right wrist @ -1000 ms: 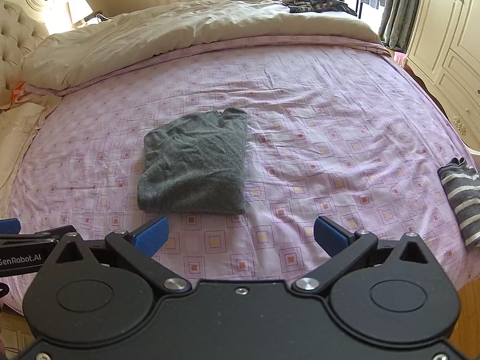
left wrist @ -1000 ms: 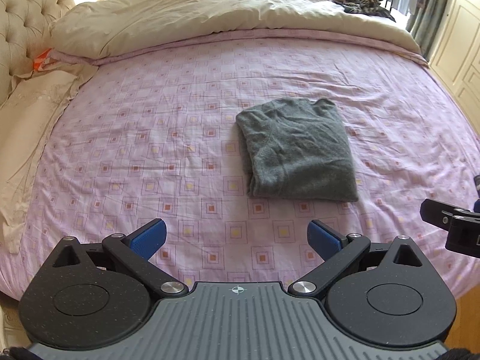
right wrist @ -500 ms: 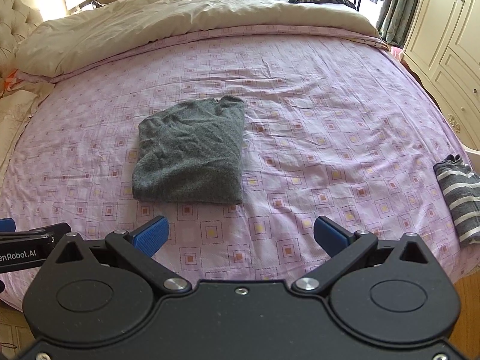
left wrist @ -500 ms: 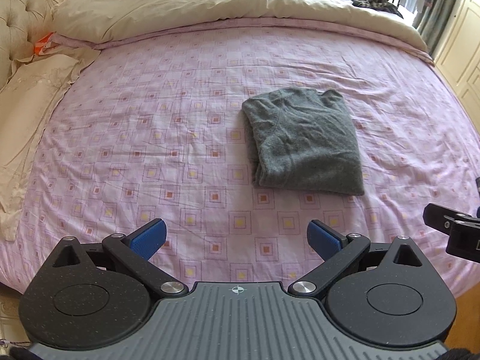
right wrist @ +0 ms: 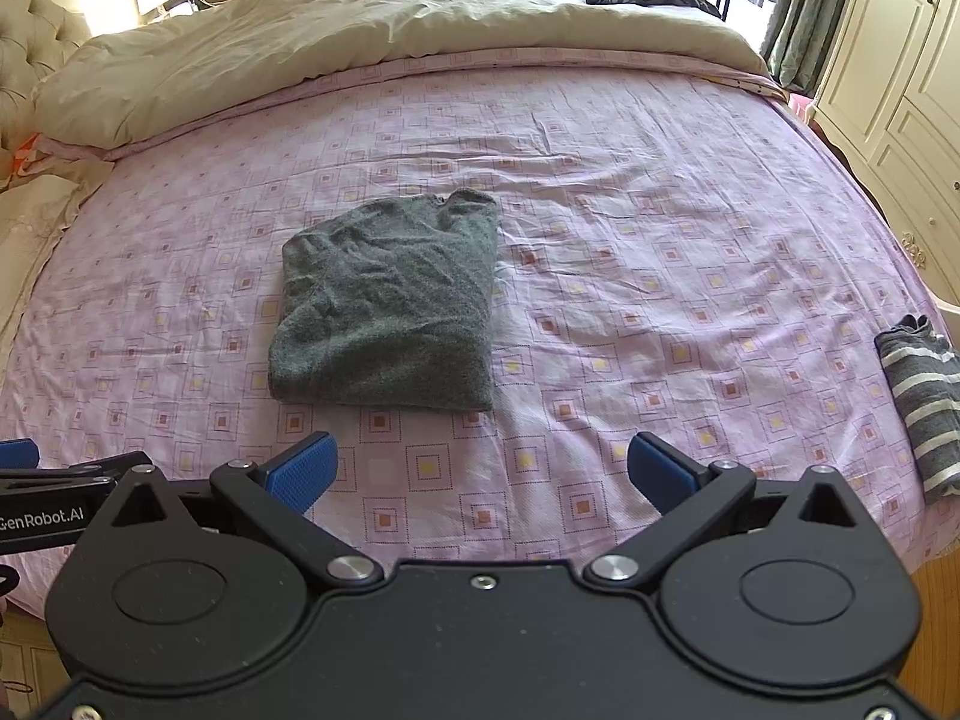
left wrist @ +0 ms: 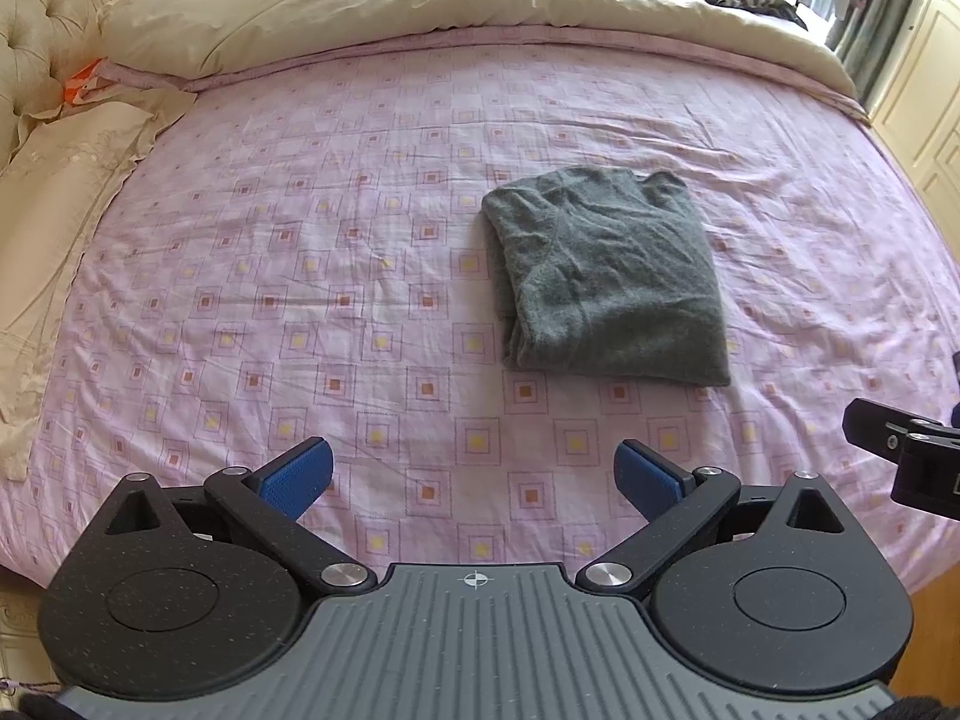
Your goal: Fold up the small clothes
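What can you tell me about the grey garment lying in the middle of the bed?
The grey garment looks like a soft, fuzzy knit, folded into a rough rectangle with a few creases on top. It lies flat on the pink patterned sheet, touching only that. Neither open tool touches it; both are nearer the bed's edge.

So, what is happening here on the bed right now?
A person holds two grippers above a bed with a pink sheet. A grey sweater lies folded in the middle of it. The left gripper and the right gripper are both open and hold nothing; neither touches the sweater. A striped garment lies at the right edge of the bed, apart from the sweater.
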